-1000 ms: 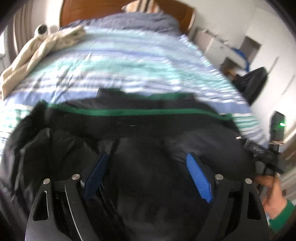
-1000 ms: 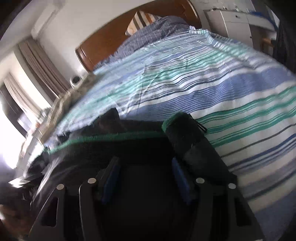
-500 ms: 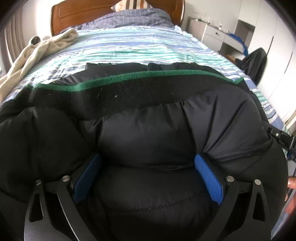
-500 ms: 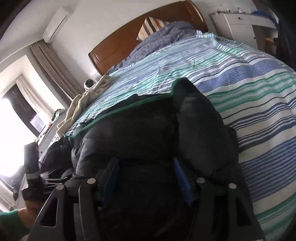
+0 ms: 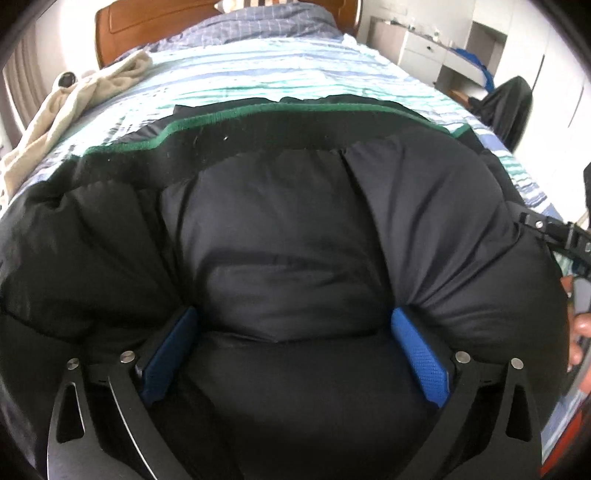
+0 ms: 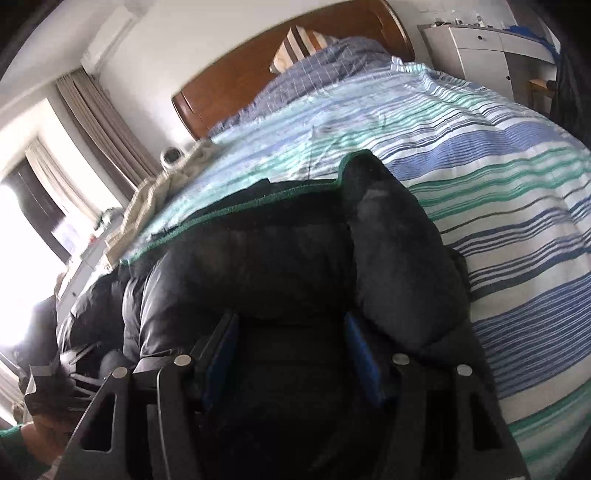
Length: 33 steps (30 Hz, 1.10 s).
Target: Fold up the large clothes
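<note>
The black puffer jacket [image 5: 295, 229] lies on the striped bed cover [image 5: 258, 77]. The left gripper [image 5: 295, 347] has just been opening; a padded bulge sits between its wide-spread pads. The right gripper [image 6: 291, 354] clamps a thick fold of the jacket.

Black puffer jacket [image 5: 295, 229] — lower part cut off, frame bottom

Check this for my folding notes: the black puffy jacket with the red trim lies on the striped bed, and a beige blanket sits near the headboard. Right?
Not quite: the trim along the jacket is green, not red, as the left wrist view shows. The rest holds: the jacket lies on the striped bed, with the beige blanket near the headboard.
</note>
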Tool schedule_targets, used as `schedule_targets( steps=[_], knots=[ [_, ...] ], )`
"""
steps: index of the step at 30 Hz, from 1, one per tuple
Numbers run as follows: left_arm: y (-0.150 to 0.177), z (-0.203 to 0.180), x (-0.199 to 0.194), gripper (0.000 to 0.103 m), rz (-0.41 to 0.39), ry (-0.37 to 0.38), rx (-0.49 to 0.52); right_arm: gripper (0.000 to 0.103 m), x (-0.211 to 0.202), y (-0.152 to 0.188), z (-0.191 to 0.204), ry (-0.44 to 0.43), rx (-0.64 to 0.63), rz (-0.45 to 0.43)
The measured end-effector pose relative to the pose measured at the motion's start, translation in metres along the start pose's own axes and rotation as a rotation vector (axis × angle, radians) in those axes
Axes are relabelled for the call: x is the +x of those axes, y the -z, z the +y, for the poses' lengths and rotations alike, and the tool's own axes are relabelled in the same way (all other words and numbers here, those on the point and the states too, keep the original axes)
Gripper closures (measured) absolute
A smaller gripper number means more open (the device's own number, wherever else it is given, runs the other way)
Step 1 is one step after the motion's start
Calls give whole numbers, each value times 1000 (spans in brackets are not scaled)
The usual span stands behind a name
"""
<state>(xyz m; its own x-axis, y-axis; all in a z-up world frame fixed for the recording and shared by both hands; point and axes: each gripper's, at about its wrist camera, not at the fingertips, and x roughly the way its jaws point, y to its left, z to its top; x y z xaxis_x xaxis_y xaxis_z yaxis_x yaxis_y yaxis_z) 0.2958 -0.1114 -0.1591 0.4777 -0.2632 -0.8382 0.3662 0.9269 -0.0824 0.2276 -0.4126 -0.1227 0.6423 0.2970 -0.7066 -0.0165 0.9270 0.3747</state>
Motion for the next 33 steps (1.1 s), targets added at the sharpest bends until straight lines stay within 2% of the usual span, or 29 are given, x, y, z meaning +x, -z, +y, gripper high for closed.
schedule_targets(
  steps=[2,5,7,10,13,15,18,21,24,27,30,33],
  knots=[
    [1,-1,-17,7,16,1,-1,42,-24,3,8,7,-12,-15],
    [19,-7,-47,9,-35,17,31,42,-76,26,21,-97,-35,-78],
    [34,-8,-42,9,-53,5,55,41,-101,47,27,-130,-51,-109],
    [35,-12,-19,3,-67,-34,70,41,-121,80,30,-128,-18,-124],
    [25,-11,-17,2,-47,-39,58,41,-137,104,28,-111,20,-138],
    [27,-9,-35,12,-31,-17,60,41,-156,116,29,-105,20,-156],
    [44,-14,-67,12,-68,25,82,40,-177,127,34,-109,-19,-164],
    [69,-21,-52,9,-98,-9,123,40,-182,134,40,-111,-67,-155],
    [65,-27,-41,6,-91,-31,126,40,-175,137,41,-87,-67,-128],
    [61,-27,-52,11,-57,-19,121,40,-182,136,44,-127,-34,-167],
    [74,-31,-76,13,-54,11,134,40,-193,137,52,-145,-57,-191],
    [96,-41,-67,11,-62,-37,198,39,-191,141,56,-163,-70,-169]
  ],
)
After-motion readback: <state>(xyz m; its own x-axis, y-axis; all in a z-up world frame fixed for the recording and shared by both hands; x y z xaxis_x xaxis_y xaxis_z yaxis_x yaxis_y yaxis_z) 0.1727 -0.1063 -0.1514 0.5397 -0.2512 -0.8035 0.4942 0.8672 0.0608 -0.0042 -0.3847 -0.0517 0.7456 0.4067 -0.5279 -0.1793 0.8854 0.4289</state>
